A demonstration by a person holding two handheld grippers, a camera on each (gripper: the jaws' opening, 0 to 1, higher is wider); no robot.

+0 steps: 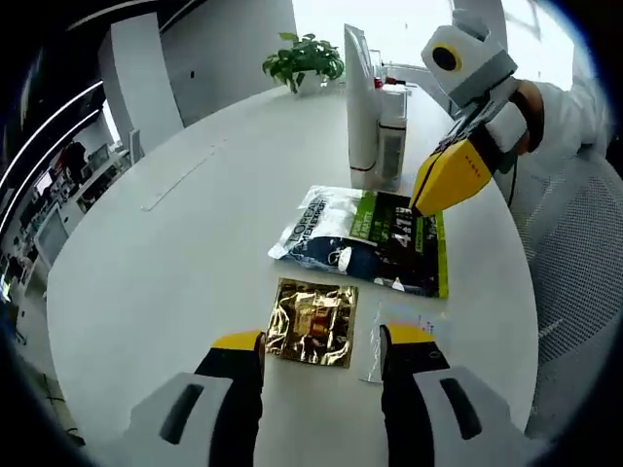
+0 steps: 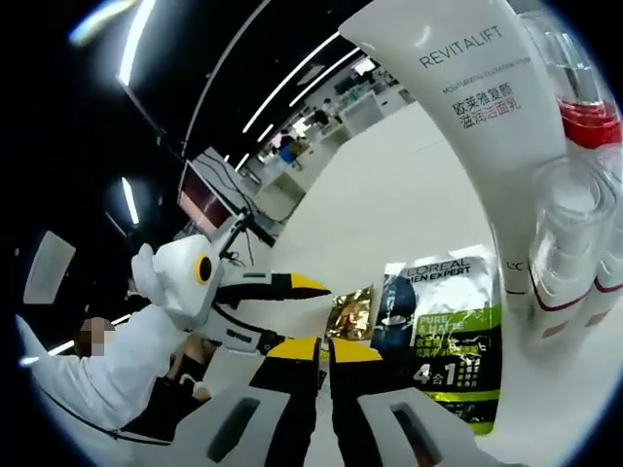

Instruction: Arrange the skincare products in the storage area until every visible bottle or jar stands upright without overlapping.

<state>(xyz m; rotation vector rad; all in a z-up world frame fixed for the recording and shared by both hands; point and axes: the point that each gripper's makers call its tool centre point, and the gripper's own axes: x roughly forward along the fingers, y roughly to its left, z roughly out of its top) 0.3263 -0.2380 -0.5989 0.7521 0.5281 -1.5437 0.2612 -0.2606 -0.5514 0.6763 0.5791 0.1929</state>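
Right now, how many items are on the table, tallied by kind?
Standing white tube: 1
Standing clear bottles with red bands: at least 2; exact count unclear
Flat sachets and packs: 3, namely green and dark pack, gold sachet, clear sachet
Potted plant: 1
Total: at least 7

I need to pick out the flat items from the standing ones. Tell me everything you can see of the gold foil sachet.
The gold foil sachet is a small, roughly square packet of crinkled, shiny metallic gold film with a reddish print at its centre. It lies flat on the white table, just ahead of the left gripper, whose jaws are open and apart from it. It sits beside the larger dark and green pouch, not overlapping it. In the right gripper view it shows again, next to the same pouch.
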